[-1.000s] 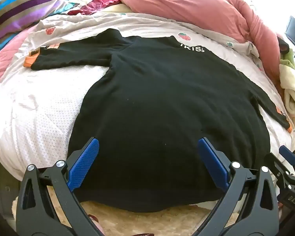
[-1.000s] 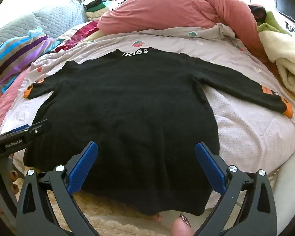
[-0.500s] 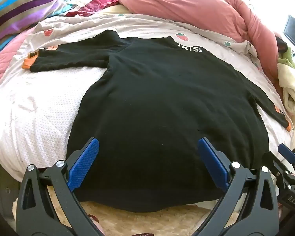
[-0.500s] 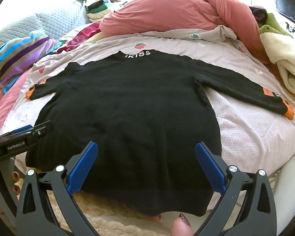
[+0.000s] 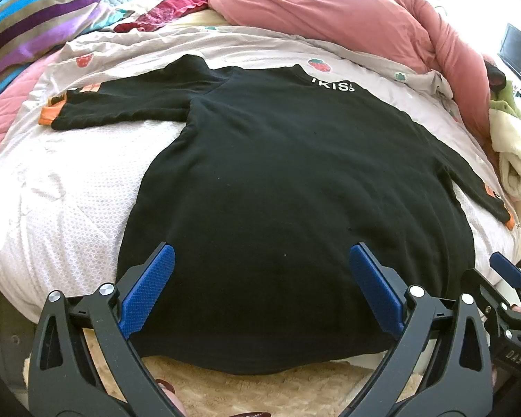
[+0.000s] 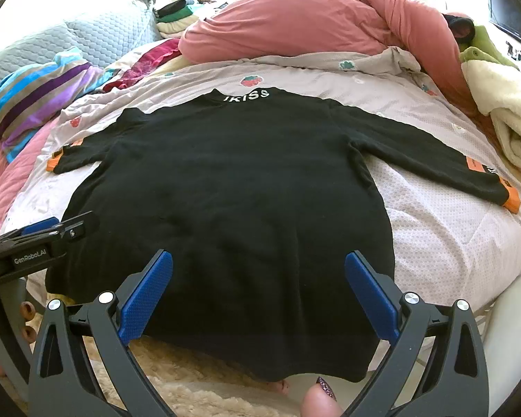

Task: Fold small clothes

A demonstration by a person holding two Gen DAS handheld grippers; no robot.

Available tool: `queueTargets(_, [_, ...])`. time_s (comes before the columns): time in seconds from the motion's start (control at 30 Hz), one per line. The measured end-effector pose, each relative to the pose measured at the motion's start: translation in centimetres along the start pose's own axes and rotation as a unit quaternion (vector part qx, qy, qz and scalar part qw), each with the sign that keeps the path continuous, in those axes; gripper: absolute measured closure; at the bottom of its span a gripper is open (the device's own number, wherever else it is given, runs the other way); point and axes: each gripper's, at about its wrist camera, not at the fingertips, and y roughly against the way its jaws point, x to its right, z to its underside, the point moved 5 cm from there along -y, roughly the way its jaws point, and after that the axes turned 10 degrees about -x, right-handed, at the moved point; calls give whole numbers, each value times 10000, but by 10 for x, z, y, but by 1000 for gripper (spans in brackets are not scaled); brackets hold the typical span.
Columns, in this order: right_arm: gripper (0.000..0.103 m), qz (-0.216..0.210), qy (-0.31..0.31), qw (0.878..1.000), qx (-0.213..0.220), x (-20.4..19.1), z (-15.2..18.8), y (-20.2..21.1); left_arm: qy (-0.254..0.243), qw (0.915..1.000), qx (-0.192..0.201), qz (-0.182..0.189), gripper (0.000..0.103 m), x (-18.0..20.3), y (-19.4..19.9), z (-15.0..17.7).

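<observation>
1. Sweater (image 5: 295,187) in black lies flat on the bed (image 5: 69,187), spread wide, with the hem hanging a little over the near edge of the mattress.
2. White letters (image 6: 247,94) are printed at the collar, on the far side of the sweater from the cameras.
3. Both sleeves are stretched out to the sides. Each one ends in an orange cuff (image 6: 510,196), and an orange patch sits a bit above the cuff.
4. Left gripper (image 5: 260,264) hovers over the lower part of the sweater near the hem. Its two blue pads (image 5: 149,288) stand wide apart and hold nothing.
5. Right gripper (image 6: 258,271) is also above the hem area, more to the right side of the sweater. Its fingers are spread wide too, with no cloth between them.
6. In the right wrist view, the left gripper shows at the left edge, just beside the sweater's lower left corner.
7. Pink blanket (image 6: 312,24) lies bunched up at the far side of the bed, behind the collar.
8. Striped pillow (image 5: 34,24) rests at the far left, and a cream fleece blanket (image 6: 503,104) lies at the right edge.
9. Beige fluffy rug (image 5: 260,392) covers the floor under the hem.
</observation>
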Motion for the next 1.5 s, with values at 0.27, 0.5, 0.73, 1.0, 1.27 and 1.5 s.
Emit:
queueTargets(0.27, [4, 12, 7, 10000, -14, -2, 1, 0, -3, 10000, 3, -17, 8, 0, -1, 0])
queueTargets(0.5, [4, -8, -27, 10000, -8, -4, 1, 1, -37, 10000, 12, -33, 8, 2, -1, 1])
queueTargets(0.73, [4, -14, -34, 10000, 4, 0, -1, 1, -60, 10000, 43, -60, 8, 3, 0, 1])
queueTargets(1.0, [4, -30, -32, 10000, -10, 1, -2, 0, -95, 9999, 44, -93, 8, 4, 0, 1])
queueTargets(1.27, [4, -31, -97, 9999, -6, 3, -2, 1, -124, 9999, 27, -94, 8, 7, -1, 0])
queueTargets(1.5, [4, -32, -104, 9999, 10, 4, -3, 1, -123, 9999, 8, -71, 8, 9, -3, -3])
